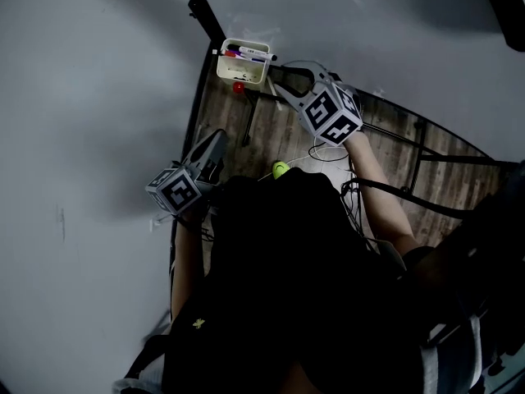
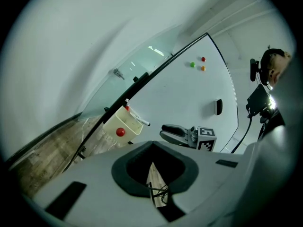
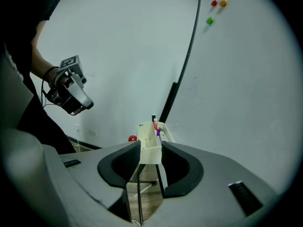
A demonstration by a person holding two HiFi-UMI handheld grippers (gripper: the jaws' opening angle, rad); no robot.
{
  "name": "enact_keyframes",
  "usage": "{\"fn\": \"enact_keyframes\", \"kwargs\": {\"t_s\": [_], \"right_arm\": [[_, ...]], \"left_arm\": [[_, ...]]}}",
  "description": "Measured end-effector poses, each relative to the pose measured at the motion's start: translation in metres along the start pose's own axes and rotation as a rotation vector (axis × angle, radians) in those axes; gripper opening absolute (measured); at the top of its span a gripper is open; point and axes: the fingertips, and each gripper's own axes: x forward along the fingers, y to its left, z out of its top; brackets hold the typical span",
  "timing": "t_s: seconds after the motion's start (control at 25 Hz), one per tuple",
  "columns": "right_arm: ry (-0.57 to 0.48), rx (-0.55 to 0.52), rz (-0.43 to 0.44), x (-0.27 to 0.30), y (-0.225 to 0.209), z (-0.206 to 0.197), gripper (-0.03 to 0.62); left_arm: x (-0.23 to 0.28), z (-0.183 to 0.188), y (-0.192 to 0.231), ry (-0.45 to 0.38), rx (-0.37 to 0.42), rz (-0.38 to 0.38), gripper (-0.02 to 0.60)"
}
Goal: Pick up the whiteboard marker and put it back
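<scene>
Several whiteboard markers (image 1: 246,53) stand in a cream holder (image 1: 244,66) fixed at the whiteboard's lower corner. In the right gripper view the markers (image 3: 158,132) stick up from the holder (image 3: 147,138) straight ahead. My right gripper (image 1: 276,83) is just short of the holder, open, nothing between its jaws (image 3: 150,149). It also shows in the left gripper view as the right gripper (image 2: 163,130) beside the holder (image 2: 124,124). My left gripper (image 1: 209,150) hangs lower and further back, its jaws meeting at the tips (image 2: 152,145), empty. It appears at upper left as the left gripper (image 3: 87,105).
A red magnet (image 1: 239,87) sits on the holder's side. The whiteboard (image 2: 189,93) carries red (image 2: 202,59), green (image 2: 192,65) and orange (image 2: 202,68) magnets and a black eraser (image 2: 218,107). The stand's black legs (image 1: 418,150), cables and a yellow-green ball (image 1: 280,169) lie on the wooden floor.
</scene>
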Motion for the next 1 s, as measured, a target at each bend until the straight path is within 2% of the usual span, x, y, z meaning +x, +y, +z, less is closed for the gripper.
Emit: {"fn": "enact_keyframes", "kwargs": {"t_s": [0.2, 0.4, 0.92, 0.96, 1.0], "right_arm": [[-0.006, 0.024, -0.010, -0.011, 0.021, 0.004, 0.130], [-0.004, 0.034, -0.037, -0.025, 0.045, 0.011, 0.130], [0.007, 0.082, -0.080, -0.056, 0.121, 0.034, 0.120], [0.007, 0.086, -0.089, -0.060, 0.127, 0.036, 0.102], [0.007, 0.091, -0.102, -0.064, 0.132, 0.038, 0.046]], "left_arm": [[-0.008, -0.016, -0.010, 0.054, 0.022, -0.021, 0.032], [-0.030, -0.031, -0.020, 0.065, 0.018, -0.049, 0.032], [-0.109, -0.051, -0.021, 0.023, 0.029, -0.077, 0.032], [-0.114, -0.053, -0.023, 0.025, 0.030, -0.082, 0.032], [-0.120, -0.056, -0.025, 0.028, 0.031, -0.087, 0.032]]}}
